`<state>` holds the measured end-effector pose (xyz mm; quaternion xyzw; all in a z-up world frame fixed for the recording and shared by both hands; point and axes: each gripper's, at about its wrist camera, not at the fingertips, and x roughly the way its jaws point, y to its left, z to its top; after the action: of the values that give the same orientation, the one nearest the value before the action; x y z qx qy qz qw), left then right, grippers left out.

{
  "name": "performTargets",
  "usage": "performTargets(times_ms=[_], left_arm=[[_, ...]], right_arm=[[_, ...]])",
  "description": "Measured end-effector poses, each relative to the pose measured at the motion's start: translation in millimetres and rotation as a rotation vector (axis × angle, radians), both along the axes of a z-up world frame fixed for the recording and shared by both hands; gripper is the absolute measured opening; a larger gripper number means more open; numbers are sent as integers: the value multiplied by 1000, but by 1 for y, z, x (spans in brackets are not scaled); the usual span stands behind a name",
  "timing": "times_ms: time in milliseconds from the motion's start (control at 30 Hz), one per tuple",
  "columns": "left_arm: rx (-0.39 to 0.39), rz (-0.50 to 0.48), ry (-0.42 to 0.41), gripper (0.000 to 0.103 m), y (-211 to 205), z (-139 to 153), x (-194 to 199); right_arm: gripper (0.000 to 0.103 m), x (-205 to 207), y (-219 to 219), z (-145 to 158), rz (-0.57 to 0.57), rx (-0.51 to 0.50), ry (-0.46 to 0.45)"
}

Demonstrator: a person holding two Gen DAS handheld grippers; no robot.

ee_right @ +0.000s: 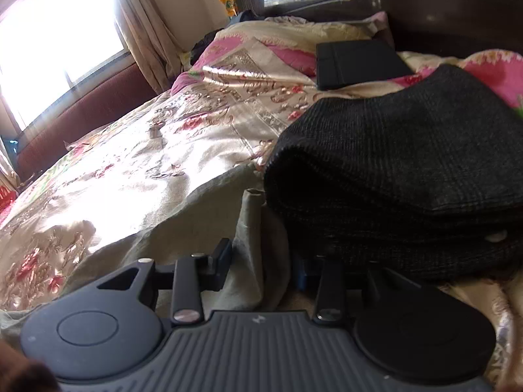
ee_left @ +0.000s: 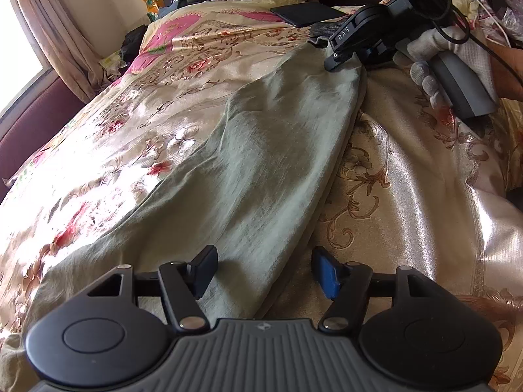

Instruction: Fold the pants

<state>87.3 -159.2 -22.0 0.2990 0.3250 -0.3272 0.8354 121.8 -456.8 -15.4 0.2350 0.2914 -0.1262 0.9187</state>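
Olive-green pants (ee_left: 261, 163) lie lengthwise on a shiny floral bedspread (ee_left: 163, 75), running from the near left to the far right. My left gripper (ee_left: 266, 272) hovers open over the near part, its fingers straddling the pants' right edge without touching it. At the far end my right gripper (ee_left: 331, 62), held by a gloved hand (ee_left: 434, 55), rests its tips on the cloth. In the right wrist view a raised fold of the pants (ee_right: 258, 245) stands between the parted fingers of the right gripper (ee_right: 263, 269); the pads do not press it.
A folded black knitted garment (ee_right: 408, 163) lies just right of the right gripper. A flat black case (ee_right: 356, 62) sits near the dark headboard (ee_right: 425, 6). A bright window (ee_right: 55, 39) and a curtain (ee_right: 143, 32) are on the left.
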Motion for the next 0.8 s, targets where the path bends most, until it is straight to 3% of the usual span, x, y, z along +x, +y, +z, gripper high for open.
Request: performTargets(times_ms=[33, 100, 167, 333, 400, 500, 600, 800], left_arm=[[2, 1, -2, 78, -1, 0, 0], [11, -3, -10, 78, -1, 2, -2], [11, -7, -21, 78, 0, 5, -4], [-22, -15, -19, 78, 6, 14, -15], [-37, -6, 18, 79, 7, 11, -16], [-45, 8, 44, 79, 9, 5, -18], [-77, 23, 21, 79, 20, 17, -21], [-66, 126, -27, 79, 55, 27, -9]], right_arm=[[6, 3, -3, -3, -3, 37, 9], [4, 2, -9, -4, -25, 149, 24], [4, -14, -10, 12, -8, 239, -42], [3, -77, -14, 80, -9, 224, -224], [3, -95, -23, 82, -53, 202, -190], [3, -102, -38, 58, -135, 185, -45], [3, -117, -50, 51, -214, 246, -64], [4, -113, -38, 57, -193, 199, -23]])
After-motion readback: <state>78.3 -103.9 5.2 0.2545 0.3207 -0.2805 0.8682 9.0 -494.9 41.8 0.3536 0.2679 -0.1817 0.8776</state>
